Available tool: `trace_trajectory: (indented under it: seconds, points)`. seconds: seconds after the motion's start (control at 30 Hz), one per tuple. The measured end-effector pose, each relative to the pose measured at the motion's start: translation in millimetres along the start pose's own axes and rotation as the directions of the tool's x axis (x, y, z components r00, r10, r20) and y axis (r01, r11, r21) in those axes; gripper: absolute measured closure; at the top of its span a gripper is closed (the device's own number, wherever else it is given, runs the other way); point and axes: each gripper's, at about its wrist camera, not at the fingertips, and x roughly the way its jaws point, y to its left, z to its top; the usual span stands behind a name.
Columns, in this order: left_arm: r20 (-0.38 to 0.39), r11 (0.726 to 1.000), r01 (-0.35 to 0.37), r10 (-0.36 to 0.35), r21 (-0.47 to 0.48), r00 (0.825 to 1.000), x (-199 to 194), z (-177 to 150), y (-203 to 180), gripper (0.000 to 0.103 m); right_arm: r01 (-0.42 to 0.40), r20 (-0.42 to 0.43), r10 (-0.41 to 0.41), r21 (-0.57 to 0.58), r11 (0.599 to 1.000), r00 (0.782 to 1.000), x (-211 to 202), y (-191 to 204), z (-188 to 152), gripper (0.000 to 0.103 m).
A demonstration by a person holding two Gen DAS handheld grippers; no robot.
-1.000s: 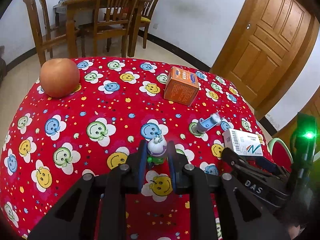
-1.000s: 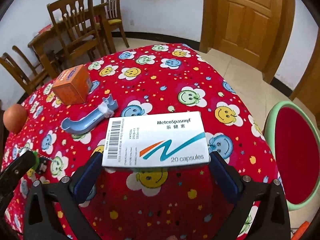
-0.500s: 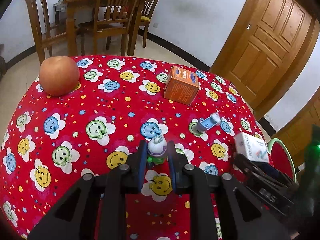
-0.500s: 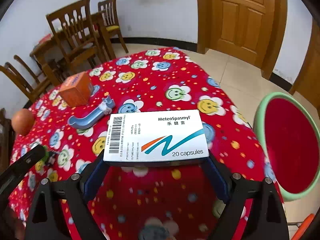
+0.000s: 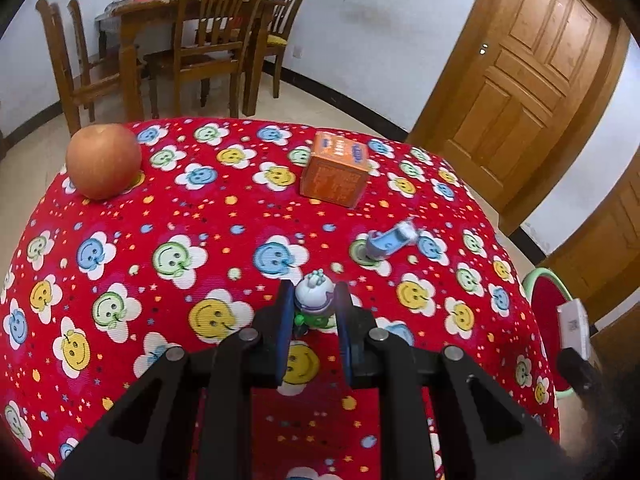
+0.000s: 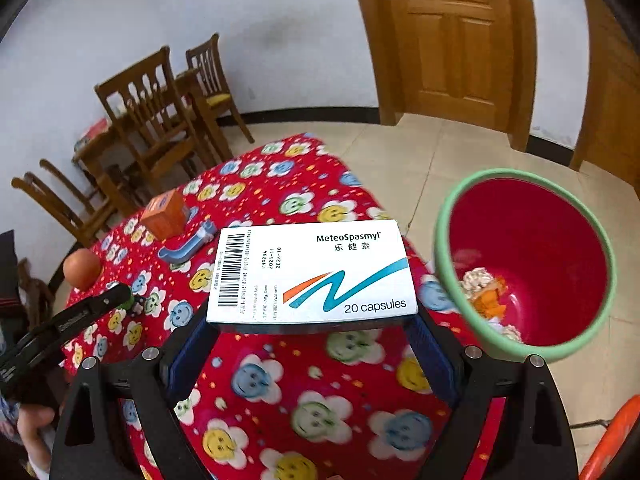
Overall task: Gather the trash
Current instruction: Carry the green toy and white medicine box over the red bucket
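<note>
My right gripper (image 6: 312,326) is shut on a white medicine box (image 6: 310,274), held in the air near the table's right edge, just left of a red trash bin with a green rim (image 6: 440,220) that holds crumpled scraps. The box also shows in the left wrist view (image 5: 575,328) in front of the bin (image 5: 546,274). My left gripper (image 5: 311,306) is shut on a small white and green toy figure (image 5: 314,296) standing on the red smiley tablecloth (image 5: 168,220).
On the table lie an orange carton (image 5: 335,174), a blue plastic tube piece (image 5: 386,240) and an apple (image 5: 103,162). Wooden chairs (image 5: 216,36) and a dining table stand behind. A wooden door (image 5: 520,80) is at the right.
My right gripper has lifted the medicine box off the table and carried it right, toward the bin. My left gripper has stayed shut on the toy figure.
</note>
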Motion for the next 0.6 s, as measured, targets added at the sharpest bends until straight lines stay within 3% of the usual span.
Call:
trace_trajectory:
  seconds: [0.6]
  points:
    - [-0.01, 0.988, 0.095, -0.094, 0.121, 0.995, -36.1, -12.3, -67.8, 0.083, 0.022, 0.071, -0.031, 0.124, 0.992, 0.997, -49.4, -67.5, -8.0, 0.012]
